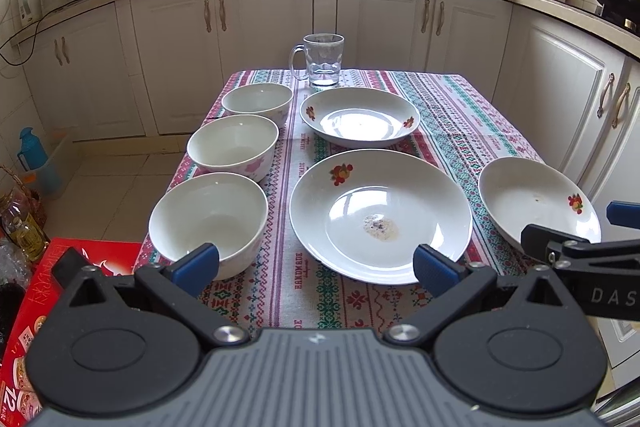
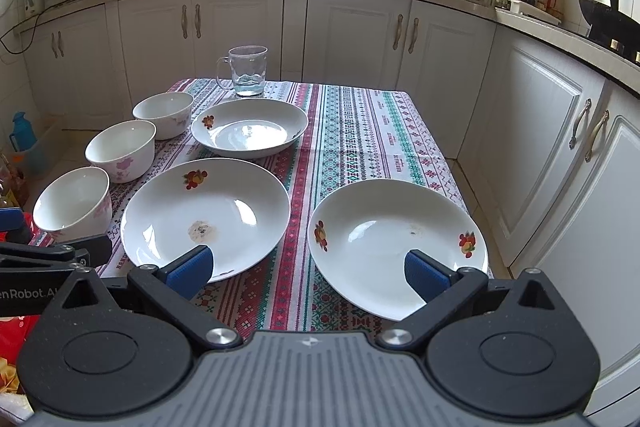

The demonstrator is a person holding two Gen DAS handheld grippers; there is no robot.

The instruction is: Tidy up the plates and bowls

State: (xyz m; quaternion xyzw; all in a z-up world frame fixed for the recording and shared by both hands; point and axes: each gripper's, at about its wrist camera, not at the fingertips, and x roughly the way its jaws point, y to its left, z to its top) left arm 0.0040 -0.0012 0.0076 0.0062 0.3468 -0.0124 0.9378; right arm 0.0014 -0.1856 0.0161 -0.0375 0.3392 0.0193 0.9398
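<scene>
Three white flower-printed ceramic plates (image 1: 380, 215) and three white pink-patterned bowls (image 1: 208, 219) sit on the patterned tablecloth (image 1: 460, 115). Left gripper (image 1: 316, 265) and right gripper (image 2: 308, 269) gape wide, empty. Only the left view shows the red box (image 1: 52, 291).

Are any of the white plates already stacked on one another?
No: in the right wrist view the three white flower-print plates each lie separately on the patterned tablecloth.

A glass mug (image 1: 322, 61) stands on the patterned tablecloth (image 1: 460, 115), cabinets (image 1: 260, 39) behind.
</scene>
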